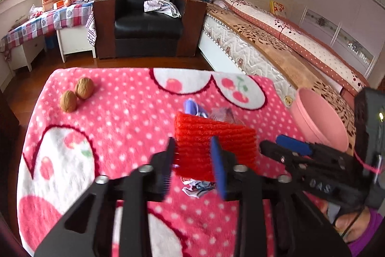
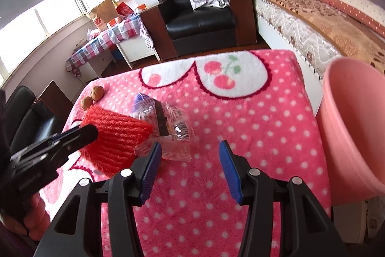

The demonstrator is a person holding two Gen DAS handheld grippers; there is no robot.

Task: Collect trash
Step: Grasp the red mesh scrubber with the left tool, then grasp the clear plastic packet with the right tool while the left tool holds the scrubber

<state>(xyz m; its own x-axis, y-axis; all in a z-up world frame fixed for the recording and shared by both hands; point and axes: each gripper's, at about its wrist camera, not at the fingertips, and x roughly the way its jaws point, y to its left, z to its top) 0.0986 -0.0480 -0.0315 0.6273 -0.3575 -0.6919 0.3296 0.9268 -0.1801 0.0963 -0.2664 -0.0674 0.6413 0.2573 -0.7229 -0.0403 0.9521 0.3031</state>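
Note:
A red foam net (image 1: 211, 136) lies on the pink dotted blanket (image 1: 120, 112), and my left gripper (image 1: 193, 165) has its pads against both sides of it. From the right wrist view the left gripper (image 2: 79, 134) sits on the red foam net's (image 2: 115, 134) left edge. Clear plastic wrappers (image 2: 168, 129) with a purple piece lie just beyond the net. My right gripper (image 2: 190, 165) stands open over the blanket, its left fingertip by a small clear packet (image 2: 170, 153), nothing between its pads. A crumpled wrapper (image 1: 197, 187) shows under the net.
Two walnuts (image 1: 77, 95) rest near the blanket's far left corner. A pink bin (image 2: 349, 136) stands at the table's right edge, beside the bed (image 2: 324, 16). A black armchair (image 1: 146, 18) and a checkered side table (image 1: 48, 21) stand beyond. A hand (image 2: 36, 216) holds the left gripper.

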